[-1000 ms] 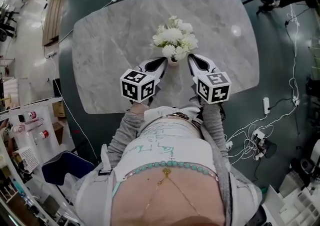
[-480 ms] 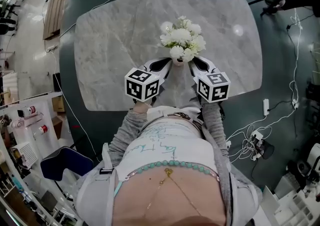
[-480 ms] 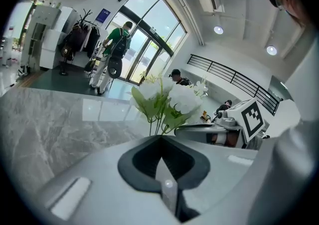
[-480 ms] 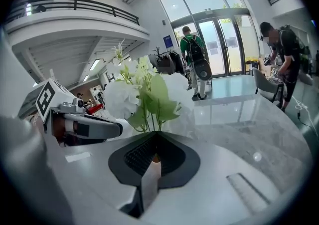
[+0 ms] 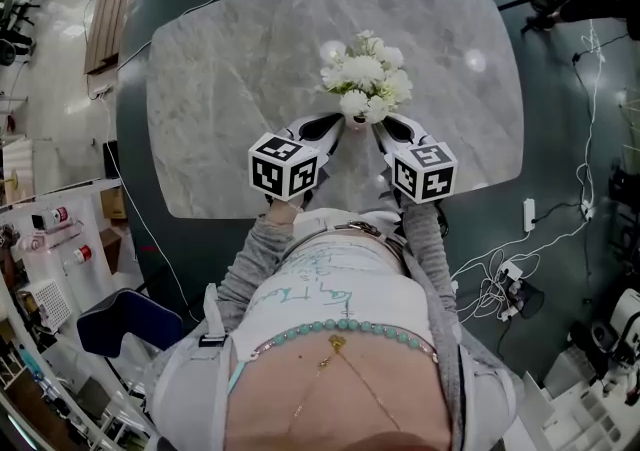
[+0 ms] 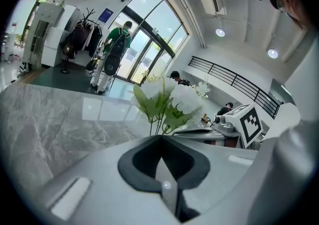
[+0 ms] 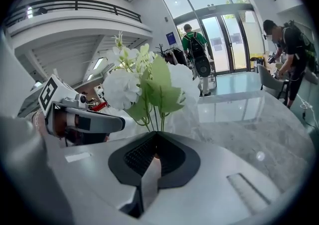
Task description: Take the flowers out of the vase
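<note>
Left gripper (image 5: 333,127): jaws closed together, with the vase (image 5: 348,121) just beyond its tips. The flowers (image 5: 365,77) stand in the vase, directly ahead of both grippers. Right gripper (image 5: 384,127): jaws closed together at the stem bases; whether they grip the stems cannot be told.

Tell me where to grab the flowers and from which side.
Grip the bare stems between the blooms and the vase, coming in level from the near side. They stand upright in one tight bundle, and the wide blooms block a grasp from above.
</note>
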`<control>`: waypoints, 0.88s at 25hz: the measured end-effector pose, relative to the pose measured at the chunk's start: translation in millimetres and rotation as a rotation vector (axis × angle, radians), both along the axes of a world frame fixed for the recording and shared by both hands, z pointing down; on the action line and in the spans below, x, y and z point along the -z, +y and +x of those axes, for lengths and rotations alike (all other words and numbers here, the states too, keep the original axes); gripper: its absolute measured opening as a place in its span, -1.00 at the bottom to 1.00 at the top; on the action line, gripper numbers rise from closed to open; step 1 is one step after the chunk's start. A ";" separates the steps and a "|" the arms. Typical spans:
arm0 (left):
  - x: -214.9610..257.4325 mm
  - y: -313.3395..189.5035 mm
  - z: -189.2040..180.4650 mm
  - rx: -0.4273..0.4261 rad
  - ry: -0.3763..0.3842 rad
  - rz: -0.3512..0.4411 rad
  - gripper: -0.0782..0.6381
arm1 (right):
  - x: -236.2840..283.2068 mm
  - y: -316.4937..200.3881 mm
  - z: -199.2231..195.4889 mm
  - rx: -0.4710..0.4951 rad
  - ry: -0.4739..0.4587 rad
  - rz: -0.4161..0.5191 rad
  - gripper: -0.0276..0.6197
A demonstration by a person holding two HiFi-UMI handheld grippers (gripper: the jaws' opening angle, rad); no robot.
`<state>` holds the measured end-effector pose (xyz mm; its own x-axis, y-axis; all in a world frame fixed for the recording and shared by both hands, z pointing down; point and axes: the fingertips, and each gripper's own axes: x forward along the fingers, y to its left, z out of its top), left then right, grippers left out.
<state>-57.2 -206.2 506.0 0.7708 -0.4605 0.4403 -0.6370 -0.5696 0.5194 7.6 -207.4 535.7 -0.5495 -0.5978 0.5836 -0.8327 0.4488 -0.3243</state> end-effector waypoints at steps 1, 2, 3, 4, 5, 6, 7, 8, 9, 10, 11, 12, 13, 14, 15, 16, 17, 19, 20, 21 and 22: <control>0.5 0.1 -0.1 0.002 0.000 0.000 -0.78 | -1.2 0.1 0.1 0.003 0.003 -0.004 -0.83; 0.8 0.1 -0.2 0.004 0.000 0.000 -0.78 | -2.5 -0.2 0.3 0.005 0.007 -0.007 -0.83; 0.9 0.3 -0.3 0.005 0.001 -0.002 -0.78 | -3.9 -0.7 0.2 0.009 0.010 -0.010 -0.83; 0.8 0.6 -0.3 0.005 0.002 -0.005 -0.78 | -5.0 -1.3 -0.4 0.014 0.011 -0.011 -0.83; 0.7 1.3 -0.4 0.006 0.004 -0.009 -0.78 | -5.8 -1.8 -1.4 0.021 0.008 -0.010 -0.82; 0.8 2.3 -0.5 0.007 0.004 -0.012 -0.78 | -6.4 -2.1 -2.8 0.029 0.005 -0.008 -0.82; 0.9 3.6 -0.6 0.009 0.004 -0.013 -0.78 | -6.9 -2.3 -4.4 0.039 0.002 -0.006 -0.82; 1.0 4.9 -0.8 0.010 0.004 -0.013 -0.78 | -7.3 -2.8 -5.9 0.048 0.000 -0.006 -0.82; 1.2 5.9 -0.9 0.014 0.006 -0.014 -0.78 | -7.8 -3.9 -7.3 0.057 -0.001 -0.007 -0.81; 1.2 6.7 -1.0 0.018 0.010 -0.016 -0.78 | -8.2 -5.2 -8.7 0.064 -0.001 -0.010 -0.80; 1.0 7.5 -1.3 0.022 0.012 -0.019 -0.78 | -8.9 -6.3 -10.2 0.072 -0.001 -0.014 -0.79; 0.7 8.4 -1.8 0.026 0.014 -0.021 -0.78 | -9.8 -7.0 -11.8 0.080 0.001 -0.020 -0.77; 0.5 9.2 -2.5 0.030 0.015 -0.021 -0.78 | -10.8 -7.4 -13.2 0.087 0.006 -0.025 -0.76; 0.4 9.7 -3.4 0.035 0.016 -0.021 -0.78 | -11.7 -7.7 -14.3 0.094 0.013 -0.027 -0.73; 0.1 9.9 -4.3 0.040 0.017 -0.020 -0.78 | -12.7 -8.1 -14.9 0.099 0.023 -0.028 -0.69; -0.1 10.0 -5.2 0.045 0.018 -0.020 -0.78 | -13.6 -8.6 -15.0 0.102 0.035 -0.028 -0.66; -0.2 10.0 -6.1 0.050 0.019 -0.020 -0.78 | -14.4 -9.1 -15.1 0.104 0.047 -0.028 -0.61; 0.6 9.8 -8.0 0.061 0.021 -0.017 -0.78 | -15.7 -10.3 -15.6 0.106 0.065 -0.030 -0.47; 1.2 9.7 -8.9 0.067 0.022 -0.015 -0.78 | -16.3 -11.2 -15.8 0.106 0.071 -0.032 -0.38; 1.7 9.6 -9.8 0.072 0.023 -0.014 -0.78 | -16.9 -12.3 -16.0 0.106 0.074 -0.033 -0.30; 2.3 9.4 -10.6 0.077 0.024 -0.012 -0.78 | -17.1 -13.7 -16.4 0.105 0.073 -0.033 -0.25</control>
<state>-67.8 -196.9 503.7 0.7434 -0.5141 0.4278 -0.6662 -0.5129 0.5414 -8.8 -221.0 552.7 -0.5636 -0.5191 0.6425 -0.8035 0.5251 -0.2806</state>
